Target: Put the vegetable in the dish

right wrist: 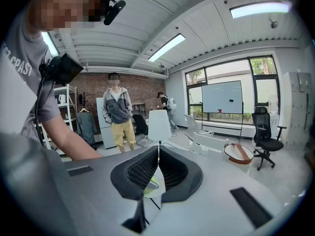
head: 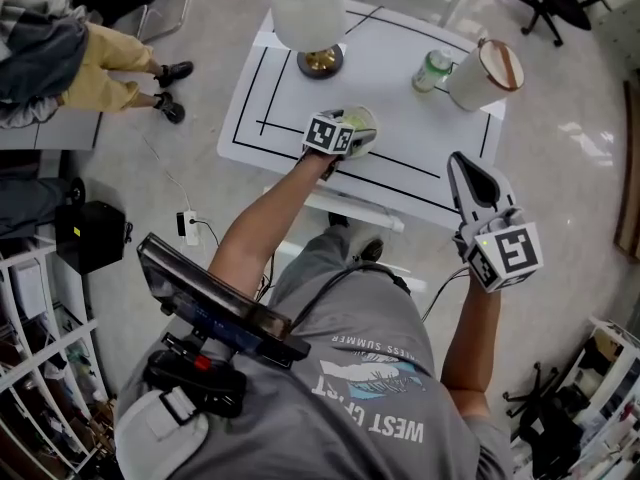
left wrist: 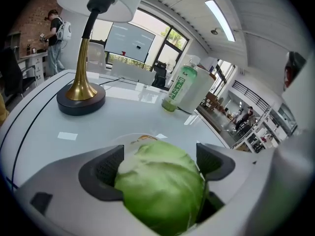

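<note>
Cabbage (left wrist: 160, 186), a pale green, tight-leafed ball with a whiter patch, is clamped across its middle in the left tongs (left wrist: 160, 163). It hangs over the dish (left wrist: 129, 135) on the table (head: 420, 138), near the lamp (left wrist: 81, 92), on the person's side. It looks light and firm but bruisable, its leaves probably slippery, so a broad mid-body hold suits. The right tongs (right wrist: 156, 168) are pressed together, empty, well apart from the lamp.

White table (head: 400, 133) marked with black lines. Carries a lamp (head: 320, 60) far left, a green bottle (head: 432, 70) beside a lidded tub (head: 483, 73) far right, and a dish (head: 370, 118) near the front edge.
</note>
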A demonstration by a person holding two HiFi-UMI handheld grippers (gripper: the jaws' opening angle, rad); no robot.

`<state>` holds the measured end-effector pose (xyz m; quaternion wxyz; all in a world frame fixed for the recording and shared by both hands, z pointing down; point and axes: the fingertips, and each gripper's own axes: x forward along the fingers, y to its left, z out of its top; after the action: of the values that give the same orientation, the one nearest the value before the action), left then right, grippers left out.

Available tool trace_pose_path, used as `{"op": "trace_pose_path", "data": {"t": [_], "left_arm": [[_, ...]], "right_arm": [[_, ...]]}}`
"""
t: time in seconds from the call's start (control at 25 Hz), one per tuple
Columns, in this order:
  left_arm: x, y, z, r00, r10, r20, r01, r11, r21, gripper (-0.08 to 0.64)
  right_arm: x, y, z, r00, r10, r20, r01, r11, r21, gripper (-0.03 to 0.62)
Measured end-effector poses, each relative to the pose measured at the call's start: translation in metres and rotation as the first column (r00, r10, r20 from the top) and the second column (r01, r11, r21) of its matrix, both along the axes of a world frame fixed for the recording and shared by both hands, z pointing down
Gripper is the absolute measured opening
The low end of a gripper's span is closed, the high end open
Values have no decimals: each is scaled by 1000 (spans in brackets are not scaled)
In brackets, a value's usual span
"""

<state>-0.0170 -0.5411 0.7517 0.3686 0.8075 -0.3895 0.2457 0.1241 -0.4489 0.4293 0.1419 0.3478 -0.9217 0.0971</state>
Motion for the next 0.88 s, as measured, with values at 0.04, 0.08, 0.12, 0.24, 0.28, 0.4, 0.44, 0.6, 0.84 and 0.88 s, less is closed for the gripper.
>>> {"op": "trace_pose_path", "data": {"t": [0.04,0.08,0.12,0.24,0.28,0.4,0.44,0.6,0.84,0.88], "left_arm": [[1,-1,-2,1000,-4,-12,4,1000,5,466],[2,-3,-6,1000,-7,-23,7,1000,12,466],[4,-4,-9,1000,-6,-31,6,1000,20,466],[8,-4,-18,999,6,-39,-4,999,42,468],[9,-3,-20,999,8,-44,-6,999,48,468],[8,-3,-27,998,-2,-64,6,998,65,468],[7,-3,-30,998,-8,-68,13,997,70,468],[1,-2,-35,997,-31,-77,38,996,83,468],[-14,-2,-42,987,-107,-120,121,986,117,468],[-15,-3,-43,985,-115,-125,130,984,123,468]], "right_arm": [[1,1,0,1000,0,1,0,1000,-1,9],[2,2,0,1000,-1,1,1,1000,-1,9],[3,3,0,1000,-2,1,2,1000,0,9],[7,9,-2,1000,-4,1,4,1000,3,9],[8,10,-3,1000,-5,2,5,1000,4,9],[12,14,-5,1000,-9,4,9,1000,13,9],[14,15,-6,1000,-10,4,10,1000,16,9],[20,20,-7,1000,-14,3,14,1000,24,9],[25,30,-12,1000,-27,3,27,999,32,9],[27,32,-12,1000,-28,3,28,999,31,9]]}}
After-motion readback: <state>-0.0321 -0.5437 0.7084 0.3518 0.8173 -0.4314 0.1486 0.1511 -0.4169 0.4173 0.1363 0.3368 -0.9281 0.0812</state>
